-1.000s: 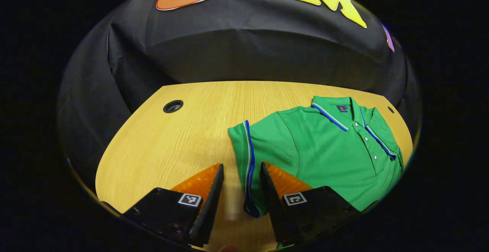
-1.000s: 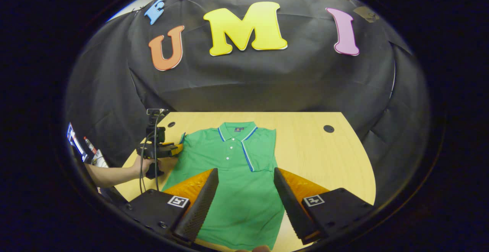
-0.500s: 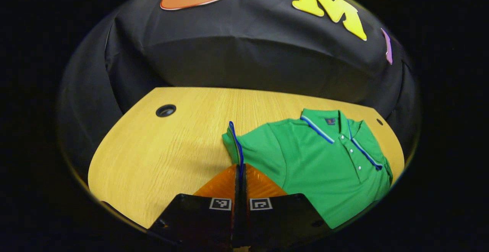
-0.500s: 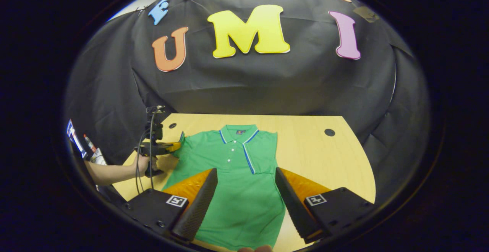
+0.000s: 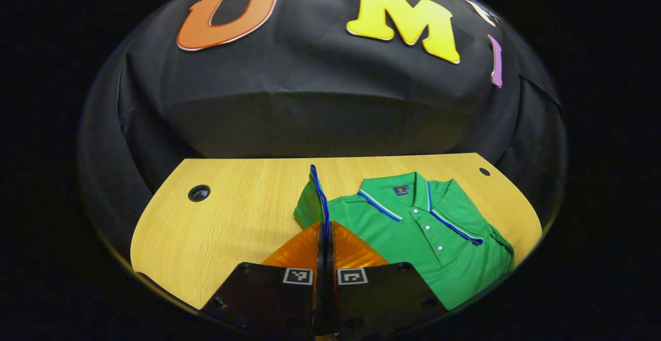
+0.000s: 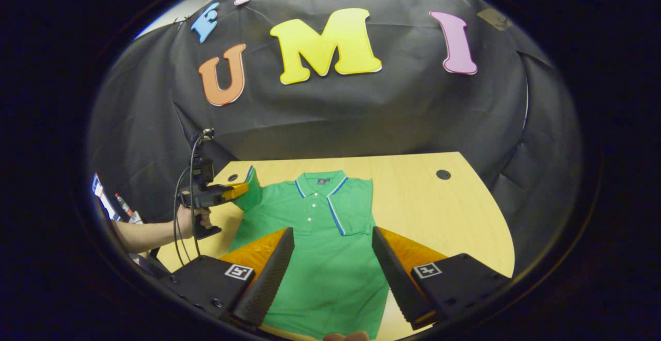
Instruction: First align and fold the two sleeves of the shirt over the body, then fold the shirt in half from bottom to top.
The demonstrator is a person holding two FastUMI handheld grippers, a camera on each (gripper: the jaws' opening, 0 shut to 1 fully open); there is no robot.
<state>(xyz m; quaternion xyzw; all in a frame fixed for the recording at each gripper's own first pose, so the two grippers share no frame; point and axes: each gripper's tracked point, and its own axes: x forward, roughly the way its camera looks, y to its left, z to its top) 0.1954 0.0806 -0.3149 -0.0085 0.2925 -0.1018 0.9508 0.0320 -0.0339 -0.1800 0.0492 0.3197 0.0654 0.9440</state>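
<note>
On the left we see a hand [image 6: 187, 220] holding the left claw [image 5: 325, 237], clenched on the sleeve [image 5: 311, 201] and holding it off the table [image 5: 242, 217]. The green shirt [image 6: 323, 248] lies flat mid-table, collar toward the wall, its other sleeve folded over. Our right claw [image 6: 333, 261] hangs released above its lower half.

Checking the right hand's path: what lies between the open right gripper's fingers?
In the right gripper view, the right gripper hangs open over the shirt; only its green body lies between the fingers.
</note>
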